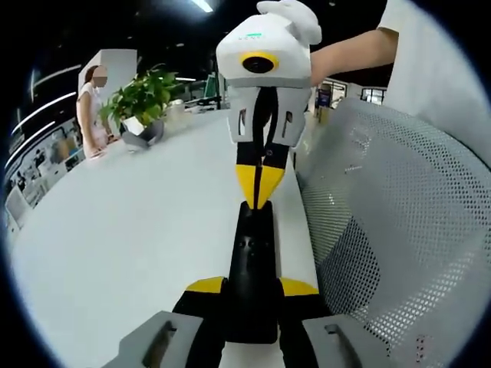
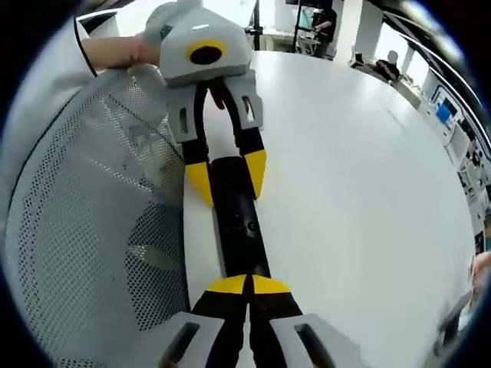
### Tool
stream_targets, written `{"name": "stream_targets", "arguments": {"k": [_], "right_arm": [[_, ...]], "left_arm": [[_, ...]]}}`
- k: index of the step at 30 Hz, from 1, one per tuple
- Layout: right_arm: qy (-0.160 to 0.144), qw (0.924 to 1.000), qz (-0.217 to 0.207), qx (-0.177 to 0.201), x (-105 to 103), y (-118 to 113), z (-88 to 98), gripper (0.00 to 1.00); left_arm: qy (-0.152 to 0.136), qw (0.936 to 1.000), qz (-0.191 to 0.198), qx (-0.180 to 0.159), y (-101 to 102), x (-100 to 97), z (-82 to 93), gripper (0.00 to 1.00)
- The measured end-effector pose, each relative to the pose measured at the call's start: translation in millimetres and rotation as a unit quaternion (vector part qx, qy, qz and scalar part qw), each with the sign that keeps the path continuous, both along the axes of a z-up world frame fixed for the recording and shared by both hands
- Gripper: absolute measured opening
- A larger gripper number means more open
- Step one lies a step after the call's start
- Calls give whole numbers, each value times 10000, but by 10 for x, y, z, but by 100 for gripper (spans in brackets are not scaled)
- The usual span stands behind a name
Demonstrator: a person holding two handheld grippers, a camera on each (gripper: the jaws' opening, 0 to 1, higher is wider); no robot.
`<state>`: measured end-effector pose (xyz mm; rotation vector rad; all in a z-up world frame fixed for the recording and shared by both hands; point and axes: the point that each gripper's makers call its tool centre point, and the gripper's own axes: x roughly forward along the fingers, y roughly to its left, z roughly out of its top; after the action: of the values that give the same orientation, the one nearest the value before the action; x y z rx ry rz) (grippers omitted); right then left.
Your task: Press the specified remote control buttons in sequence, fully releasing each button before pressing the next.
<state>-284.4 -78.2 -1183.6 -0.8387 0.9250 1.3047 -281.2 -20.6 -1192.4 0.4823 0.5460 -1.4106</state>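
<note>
Ideally, with the black remote (image 1: 252, 268) lying at the white table's (image 1: 138, 230) edge beside the mesh chair (image 1: 391, 230), the left gripper (image 1: 252, 290) clamps its near end while the right gripper (image 2: 247, 287) (jaws closed together) presses squarely, then lifts fully.

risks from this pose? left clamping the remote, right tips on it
1. The remote lies near the table edge, beside a mesh chair back; a hard push might slide it off.
2. The right gripper has its tips shut into a broad point, so it may catch a neighbouring button.
3. The left gripper grips only one end, so the remote could pivot.
</note>
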Motion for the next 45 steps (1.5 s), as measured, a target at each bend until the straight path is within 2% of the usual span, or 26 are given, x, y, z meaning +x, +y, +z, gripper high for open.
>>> {"name": "stream_targets", "arguments": {"k": [3, 6, 8, 10, 11, 12, 15, 17, 19, 24, 26, 28, 33, 34, 35, 36, 37, 45], "right_arm": [[-100, 9995, 193, -222, 4, -3, -10, 0], [-71, 9969, 361, -698, 9, -9, -23, 0], [-37, 9959, 324, -839, 14, 11, -32, 0], [-47, 9959, 373, -824, 11, -1, -29, 0], [-28, 9964, 334, -781, 16, -8, -25, 0], [57, 9983, 96, -578, 14, -3, -23, 0], [119, 9995, -232, -155, 26, -8, -8, 0], [105, 9973, -708, 175, 37, -13, 2, 0], [-9, 9946, -911, 492, 36, -19, 14, 0], [-145, 9943, -936, 482, 3, -7, 26, 0], [-55, 9926, -1000, 685, -7, 64, 62, 0], [-94, 9917, -1049, 741, 32, 94, 90, 0], [63, 9951, -820, 541, 16, 116, 27, 0], [32, 9971, -666, 366, 0, 81, -3, 0], [-175, 9982, -397, 424, 20, 122, 23, 0], [-119, 9985, -455, 277, -9, 82, 13, 0], [-129, 9984, -448, 320, -11, 103, 19, 0], [-157, 9997, 139, -90, 4, 109, -10, 0]], "left_arm": [[7, 10000, 16, -5, -1, -5, 8, 24], [14, 10000, 26, -16, -4, -4, 11, 24], [15, 10000, 32, -25, -5, -4, 14, 24], [17, 10000, 44, -29, -6, -3, 17, 24], [18, 10000, 48, -31, -6, -3, 18, 24], [19, 10000, 57, -36, -5, -5, 19, 24], [25, 10000, 73, -57, -3, -7, 24, 25], [24, 9999, 76, -71, -2, -7, 26, 25], [23, 9999, 88, -87, -1, -7, 27, 25], [19, 9999, 110, -108, 0, -11, 28, 25], [8, 9999, 110, -111, 0, -13, 28, 25], [-1, 9999, 108, -107, 0, -15, 28, 25], [-1, 9999, 108, -117, 3, -16, 29, 25], [-1, 9999, 108, -116, 2, -16, 29, 25], [4, 9999, 114, -114, 4, -18, 29, 25], [4, 9999, 114, -115, 4, -18, 29, 25], [3, 9999, 113, -115, 4, -19, 30, 25], [9, 9999, 108, -110, 7, -24, 30, 25]]}}
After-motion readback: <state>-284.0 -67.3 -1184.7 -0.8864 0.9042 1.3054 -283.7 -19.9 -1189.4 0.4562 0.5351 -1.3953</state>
